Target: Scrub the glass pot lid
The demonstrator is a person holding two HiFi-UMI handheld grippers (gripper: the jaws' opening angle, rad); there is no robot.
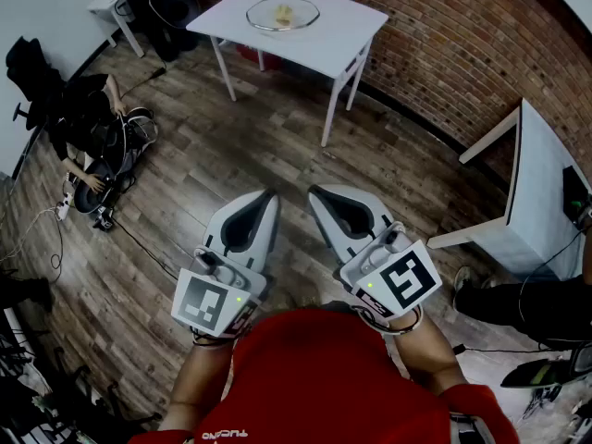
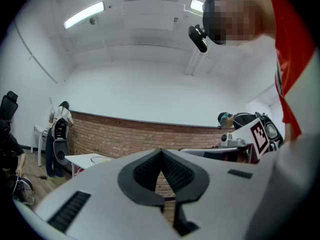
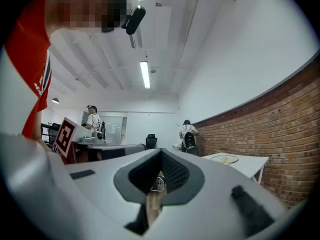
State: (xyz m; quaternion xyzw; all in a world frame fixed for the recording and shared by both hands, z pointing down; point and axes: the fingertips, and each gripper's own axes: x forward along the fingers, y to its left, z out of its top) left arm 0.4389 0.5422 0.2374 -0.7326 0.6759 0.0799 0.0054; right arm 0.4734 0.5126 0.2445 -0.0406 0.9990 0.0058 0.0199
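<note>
The glass pot lid (image 1: pixel 282 13) lies on a white table (image 1: pixel 342 35) far ahead by the brick wall, with a small yellow item under it. Both grippers hang close to my chest over the wooden floor, well short of that table. My left gripper (image 1: pixel 266 196) is shut with nothing in it, and so is my right gripper (image 1: pixel 316 193). In the left gripper view the jaws (image 2: pixel 161 152) meet at the tip, with the lid (image 2: pixel 100 159) small in the distance. From the right gripper (image 3: pixel 161 154) the lid (image 3: pixel 226 159) shows far off to the right.
A second white table (image 1: pixel 541 192) stands at the right. A person in black (image 1: pixel 83 118) sits on the floor at the left among cables and gear. Another person's legs (image 1: pixel 518 299) show at the right. Black equipment (image 1: pixel 162 3) stands beside the far table.
</note>
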